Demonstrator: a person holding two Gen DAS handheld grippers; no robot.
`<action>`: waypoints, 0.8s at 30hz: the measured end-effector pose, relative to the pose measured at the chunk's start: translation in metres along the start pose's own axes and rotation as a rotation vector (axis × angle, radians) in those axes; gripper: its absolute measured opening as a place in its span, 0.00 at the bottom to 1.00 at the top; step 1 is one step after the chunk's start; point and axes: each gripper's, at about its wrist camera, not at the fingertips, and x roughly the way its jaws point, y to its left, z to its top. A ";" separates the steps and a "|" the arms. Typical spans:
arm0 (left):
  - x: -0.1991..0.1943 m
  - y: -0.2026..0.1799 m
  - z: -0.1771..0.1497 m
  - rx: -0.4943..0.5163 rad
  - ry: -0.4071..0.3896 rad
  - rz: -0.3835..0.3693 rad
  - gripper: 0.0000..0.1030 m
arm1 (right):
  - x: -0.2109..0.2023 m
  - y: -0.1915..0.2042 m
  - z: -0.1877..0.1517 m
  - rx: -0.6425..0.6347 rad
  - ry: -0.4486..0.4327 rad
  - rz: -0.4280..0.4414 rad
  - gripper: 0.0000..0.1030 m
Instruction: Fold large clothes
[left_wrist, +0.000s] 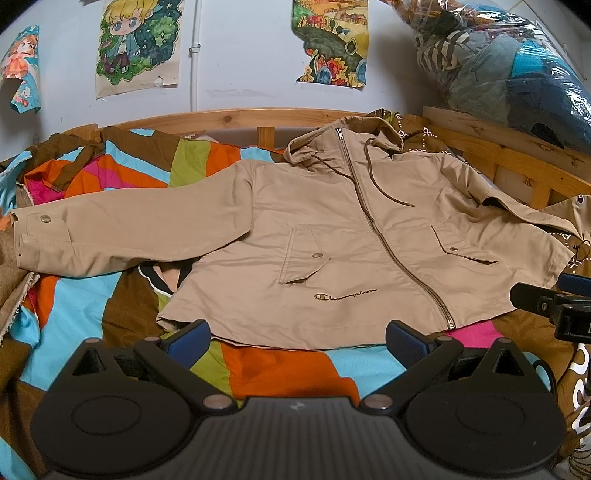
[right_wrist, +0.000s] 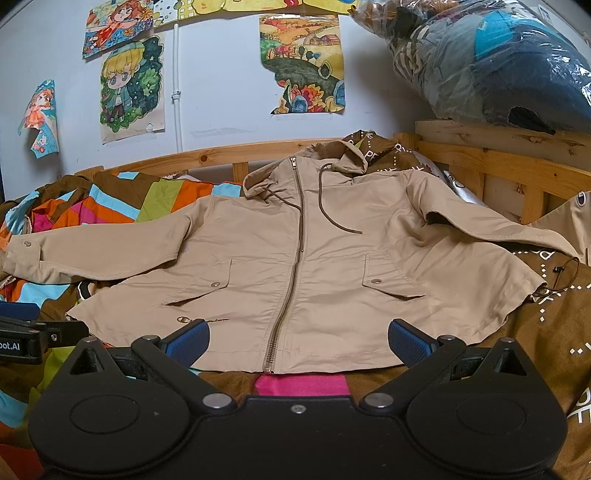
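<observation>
A tan hooded zip jacket (left_wrist: 332, 236) lies flat, front up, on a colourful patchwork bedspread (left_wrist: 122, 295); it also shows in the right wrist view (right_wrist: 295, 266). Its left sleeve stretches out to the left, its right sleeve runs off to the right over a brown cloth. My left gripper (left_wrist: 297, 341) is open and empty, just in front of the jacket's bottom hem, left of the zip. My right gripper (right_wrist: 297, 341) is open and empty at the hem, around the zip's lower end. The right gripper also shows at the right edge of the left wrist view (left_wrist: 554, 306).
A wooden bed frame (right_wrist: 498, 158) runs along the back and right. A plastic bag of clothes (right_wrist: 498, 66) sits on the right rail. Drawings (right_wrist: 303, 62) hang on the wall. A brown printed cloth (right_wrist: 554, 350) lies at the right.
</observation>
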 end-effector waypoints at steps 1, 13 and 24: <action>0.000 0.001 0.001 0.000 0.001 0.000 0.99 | 0.000 0.000 0.000 0.000 0.000 0.000 0.99; -0.001 0.001 0.000 0.000 0.004 0.002 0.99 | 0.000 0.001 0.001 0.001 0.001 0.000 0.99; 0.008 0.004 0.004 0.035 0.062 0.053 0.99 | 0.005 -0.005 -0.002 0.015 0.006 -0.058 0.99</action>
